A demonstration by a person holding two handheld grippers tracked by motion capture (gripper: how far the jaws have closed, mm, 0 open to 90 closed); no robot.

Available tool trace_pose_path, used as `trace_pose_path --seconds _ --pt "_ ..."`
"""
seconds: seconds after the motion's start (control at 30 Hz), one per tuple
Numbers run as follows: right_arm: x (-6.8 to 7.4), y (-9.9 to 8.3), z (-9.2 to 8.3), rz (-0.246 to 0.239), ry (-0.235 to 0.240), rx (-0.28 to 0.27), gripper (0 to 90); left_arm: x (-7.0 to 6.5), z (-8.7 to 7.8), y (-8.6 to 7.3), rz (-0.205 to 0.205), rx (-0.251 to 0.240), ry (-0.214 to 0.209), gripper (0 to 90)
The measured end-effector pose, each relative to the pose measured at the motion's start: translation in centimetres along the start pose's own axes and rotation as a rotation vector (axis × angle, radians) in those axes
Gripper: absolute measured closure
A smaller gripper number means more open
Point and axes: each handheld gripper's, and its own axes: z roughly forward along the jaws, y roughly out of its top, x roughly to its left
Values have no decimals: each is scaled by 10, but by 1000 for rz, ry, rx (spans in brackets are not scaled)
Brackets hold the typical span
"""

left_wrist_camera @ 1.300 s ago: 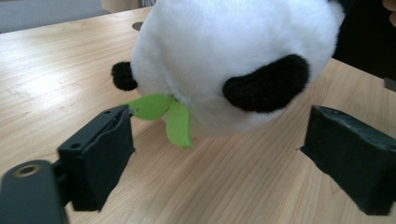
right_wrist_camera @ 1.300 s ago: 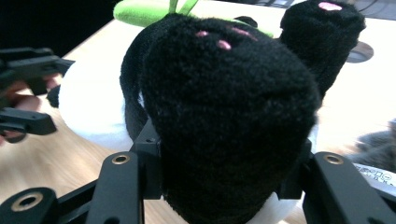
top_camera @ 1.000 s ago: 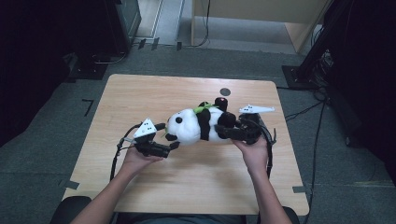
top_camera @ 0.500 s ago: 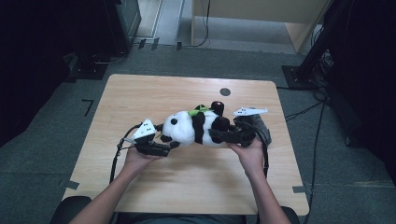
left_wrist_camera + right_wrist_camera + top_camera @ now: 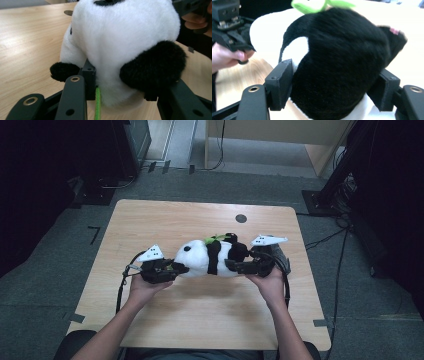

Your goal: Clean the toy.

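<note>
Our left gripper (image 5: 120, 100) view is showing fingers just closing, clenched on the panda (image 5: 210, 257) head; our right gripper (image 5: 240, 266), at three o'clock, has been widening, still hugging its body.

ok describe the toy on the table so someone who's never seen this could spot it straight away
On the light wooden table, look near the middle, between the person's two hands. There a plush panda lies on its side, white with black limbs and a green bit on top. It is the one soft thing there; a small dark round spot sits farther back.

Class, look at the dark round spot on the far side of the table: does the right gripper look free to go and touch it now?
Probably not yet: the right gripper has the plush panda between its jaws, though nothing stands before the spot.
</note>
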Motion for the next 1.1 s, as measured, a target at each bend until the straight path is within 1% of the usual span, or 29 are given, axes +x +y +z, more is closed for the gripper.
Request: trace_pose_path --seconds 0.07,0.1,0.13,0.2,0.23,0.3,0.37,0.43,0.47,0.5,0.53,0.6,0.67,0.7,0.73,0.77,0.8,0.83,0.87,0.9,0.93,0.97,1.03,1.07,1.1 --pt "-1 -2 -1 -34 1 -18 272 3 -3 2 -15 4 0 574" --pt "-3 -4 -1 -43 5 -35 264 5 -6 3 -16 1 2 575" --pt "-5 -6 -2 -39 10 -63 255 6 -7 4 -20 -2 3 575" --pt "-8 -10 -3 -37 40 -80 253 8 -11 7 -31 -11 5 574" --pt "-11 -13 -3 -52 60 -88 247 9 -13 8 -36 -16 4 573" --pt "-13 -16 -1 -79 57 -97 195 11 -17 11 -42 -31 8 571" --pt "-12 -19 3 -114 80 -78 153 13 -20 14 -48 -38 6 566" --pt "-9 -21 10 -140 108 -57 99 15 -21 16 -77 -30 -19 561" --pt "-7 -21 12 -146 115 -50 67 14 -20 17 -93 -24 -34 560" --pt "-5 -21 16 -151 111 -46 44 13 -19 18 -101 -15 -45 559" --pt "-4 -21 19 -152 101 -37 43 12 -18 18 -105 -5 -49 557" --pt "-2 -21 23 -157 58 -37 44 10 -16 20 -132 7 -68 554" --pt "1 -21 27 -189 13 -38 55 10 -14 21 -183 13 -85 550" --pt "3 -21 30 -223 -16 -24 56 9 -13 21 -186 15 -82 548" --pt "5 -22 32 -235 -38 -16 63 8 -12 21 -187 17 -77 546" --pt "7 -21 35 -249 -70 -8 79 8 -11 20 -186 23 -74 540" --pt "9 -21 38 -255 -106 11 113 7 -10 20 -197 31 -68 532" --pt "10 -21 39 -257 -136 18 148 6 -9 20 -190 30 -54 522" --pt "10 -21 40 -250 -141 20 209 6 -9 19 -184 28 -43 504" --pt "10 -21 40 -259 -146 22 266 6 -8 19 -179 32 -39 489" --pt "11 -20 38 -250 -150 23 307 6 -7 18 -168 29 -30 469" --pt "11 -19 37 -236 -147 24 344 6 -7 18 -159 25 -25 414" --pt "11 -17 33 -221 -140 27 382 6 -5 17 -123 6 -16 333" --pt "10 -16 31 -218 -142 26 399 6 -5 16 -99 -11 -15 278" --pt "10 -15 28 -210 -141 23 407 6 -5 15 -80 -31 -18 249"
